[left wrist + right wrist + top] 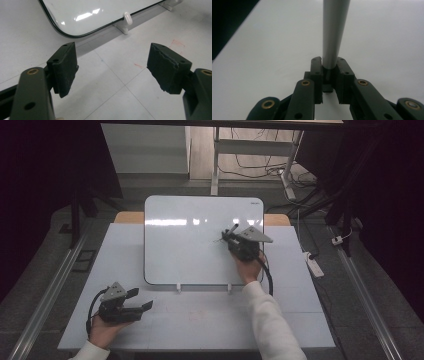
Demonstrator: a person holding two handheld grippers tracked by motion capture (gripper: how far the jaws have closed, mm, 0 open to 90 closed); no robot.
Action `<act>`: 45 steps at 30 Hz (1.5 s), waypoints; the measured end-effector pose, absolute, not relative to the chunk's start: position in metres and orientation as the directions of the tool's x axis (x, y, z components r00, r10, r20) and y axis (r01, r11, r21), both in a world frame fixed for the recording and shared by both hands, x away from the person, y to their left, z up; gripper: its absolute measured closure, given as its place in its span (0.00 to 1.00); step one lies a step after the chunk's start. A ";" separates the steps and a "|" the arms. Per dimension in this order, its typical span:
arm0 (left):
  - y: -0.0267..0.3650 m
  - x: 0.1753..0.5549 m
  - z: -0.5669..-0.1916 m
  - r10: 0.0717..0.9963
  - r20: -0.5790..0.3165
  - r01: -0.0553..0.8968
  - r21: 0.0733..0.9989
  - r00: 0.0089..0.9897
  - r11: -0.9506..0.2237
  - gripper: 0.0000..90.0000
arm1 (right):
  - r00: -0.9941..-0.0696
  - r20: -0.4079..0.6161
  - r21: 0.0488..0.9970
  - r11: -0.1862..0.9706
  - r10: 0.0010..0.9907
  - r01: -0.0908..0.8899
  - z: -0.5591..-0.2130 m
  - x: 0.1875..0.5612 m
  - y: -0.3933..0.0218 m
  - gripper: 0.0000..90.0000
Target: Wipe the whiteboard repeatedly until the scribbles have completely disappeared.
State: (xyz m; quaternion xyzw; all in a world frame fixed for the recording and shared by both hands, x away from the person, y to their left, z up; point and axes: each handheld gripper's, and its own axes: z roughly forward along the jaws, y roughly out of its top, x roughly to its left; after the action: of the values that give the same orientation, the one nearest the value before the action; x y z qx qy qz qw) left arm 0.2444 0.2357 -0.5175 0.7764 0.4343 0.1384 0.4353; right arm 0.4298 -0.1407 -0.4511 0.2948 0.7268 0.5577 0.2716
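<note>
The left gripper (pixel 136 300) rests low on the table (pixel 200 320), its jaws standing wide with nothing between them; ahead of it and a little to its right stands the rounded corner of the whiteboard (pixel 190 245), propped on small white plastic feet (pixel 127 18). In the left gripper view its pads (pixel 65 67) look matte black and rubbery, the far one nicked along its edge, and faint red smudges (pixel 176 43) mark the pale, seamed tabletop beyond them. Further right, the right gripper (pixel 228 238) is held over the board, its jaws clamped tight on a slim grey marker (pixel 335 32), a smooth round barrel that runs straight out from between the pads toward the glossy white surface. The board itself is a flat panel with a thin dark rim and rounded corners, shiny enough to throw back the ceiling lights. The step in hand looks like writing or drawing on the board, with the tip at or just off the surface; I cannot tell whether it touches. The next move likely calls for light, even pressure and a steady wrist so the marker does not twist in the grip or push the propped board back.
</note>
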 end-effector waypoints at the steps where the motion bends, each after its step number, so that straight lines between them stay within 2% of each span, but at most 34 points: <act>1: 0.236 0.244 -0.517 0.795 -0.162 0.554 0.796 0.585 -0.245 0.28 | -0.701 -0.095 0.964 0.242 0.707 0.114 -0.455 0.425 -0.133 0.87; 3: 0.235 0.243 -0.517 0.796 -0.160 0.552 0.797 0.584 -0.245 0.28 | -0.712 -0.135 0.956 0.280 0.689 0.089 -0.456 0.423 -0.129 0.87; 8: 0.236 0.243 -0.517 0.797 -0.165 0.553 0.799 0.581 -0.238 0.28 | -0.628 -0.049 0.979 0.161 0.777 0.123 -0.448 0.434 -0.156 0.87; 14: 0.236 0.243 -0.517 0.796 -0.163 0.554 0.797 0.583 -0.243 0.28 | -0.704 -0.116 0.959 0.263 0.701 0.104 -0.454 0.425 -0.144 0.87; 16: 0.236 0.243 -0.517 0.797 -0.162 0.553 0.798 0.582 -0.241 0.28 | -0.657 -0.089 0.970 0.215 0.749 0.114 -0.450 0.429 -0.155 0.87; 18: 0.236 0.243 -0.517 0.797 -0.163 0.552 0.799 0.581 -0.239 0.28 | -0.654 -0.058 0.975 0.184 0.754 0.125 -0.451 0.431 -0.159 0.87; 21: 0.236 0.244 -0.518 0.798 -0.166 0.557 0.795 0.580 -0.240 0.28 | -0.716 -0.122 0.956 0.274 0.687 0.100 -0.457 0.421 -0.145 0.87; 23: 0.235 0.244 -0.518 0.796 -0.163 0.555 0.795 0.583 -0.244 0.28 | -0.722 -0.172 0.945 0.320 0.670 0.073 -0.459 0.419 -0.140 0.87; 28: 0.236 0.242 -0.517 0.797 -0.165 0.552 0.799 0.581 -0.238 0.28 | -0.666 -0.066 0.975 0.191 0.743 0.117 -0.453 0.429 -0.152 0.87; 31: 0.236 0.244 -0.518 0.798 -0.166 0.557 0.796 0.579 -0.238 0.28 | -0.722 -0.108 0.962 0.256 0.684 0.099 -0.458 0.422 -0.139 0.87; 33: 0.235 0.244 -0.518 0.796 -0.161 0.555 0.794 0.584 -0.247 0.28 | -0.724 -0.147 0.952 0.294 0.674 0.081 -0.457 0.422 -0.136 0.87; 37: 0.236 0.242 -0.517 0.796 -0.162 0.552 0.798 0.583 -0.241 0.28 | -0.667 -0.064 0.976 0.186 0.742 0.113 -0.452 0.432 -0.148 0.87; 42: 0.235 0.244 -0.518 0.796 -0.160 0.555 0.794 0.584 -0.248 0.28 | -0.734 -0.152 0.953 0.296 0.662 0.069 -0.459 0.421 -0.122 0.87; 45: 0.235 0.242 -0.517 0.795 -0.158 0.551 0.797 0.585 -0.247 0.28 | -0.701 -0.106 0.969 0.233 0.705 0.087 -0.454 0.428 -0.128 0.87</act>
State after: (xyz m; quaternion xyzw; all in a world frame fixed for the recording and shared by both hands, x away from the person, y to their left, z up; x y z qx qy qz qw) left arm 0.2424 0.2352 -0.5170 0.7769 0.4332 0.1406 0.4347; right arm 0.4283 -0.1277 -0.4538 0.2697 0.7347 0.5575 0.2770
